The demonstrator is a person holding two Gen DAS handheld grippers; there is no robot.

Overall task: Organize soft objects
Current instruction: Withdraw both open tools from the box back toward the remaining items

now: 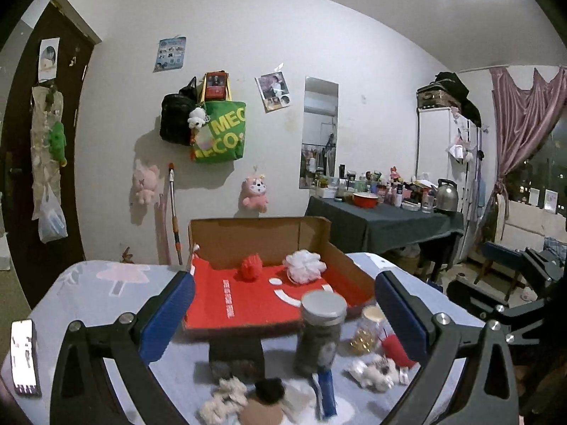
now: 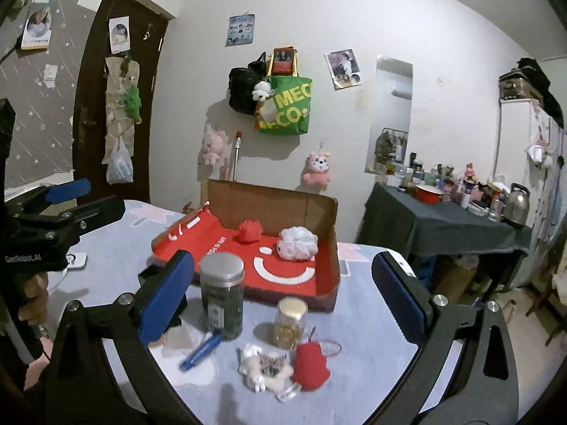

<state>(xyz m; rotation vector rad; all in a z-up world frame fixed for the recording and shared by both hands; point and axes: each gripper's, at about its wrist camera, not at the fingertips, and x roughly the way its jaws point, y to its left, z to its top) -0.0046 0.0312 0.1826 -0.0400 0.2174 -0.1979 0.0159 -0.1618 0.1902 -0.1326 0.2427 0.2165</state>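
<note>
On wall, green bag (image 2: pixel 285 106) "MEC"

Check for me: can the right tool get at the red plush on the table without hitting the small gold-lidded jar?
Probably yes. The right tool is open and empty, and the red plush lies in front of the small jar, though close to it. A white fluffy toy touches its left side and may get caught too.

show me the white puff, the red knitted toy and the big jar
white puff (image 2: pixel 297 243), right wrist view, middle of its ruffles
red knitted toy (image 2: pixel 311 366), right wrist view, its body
big jar (image 2: pixel 222 295), right wrist view, its glass side
</note>
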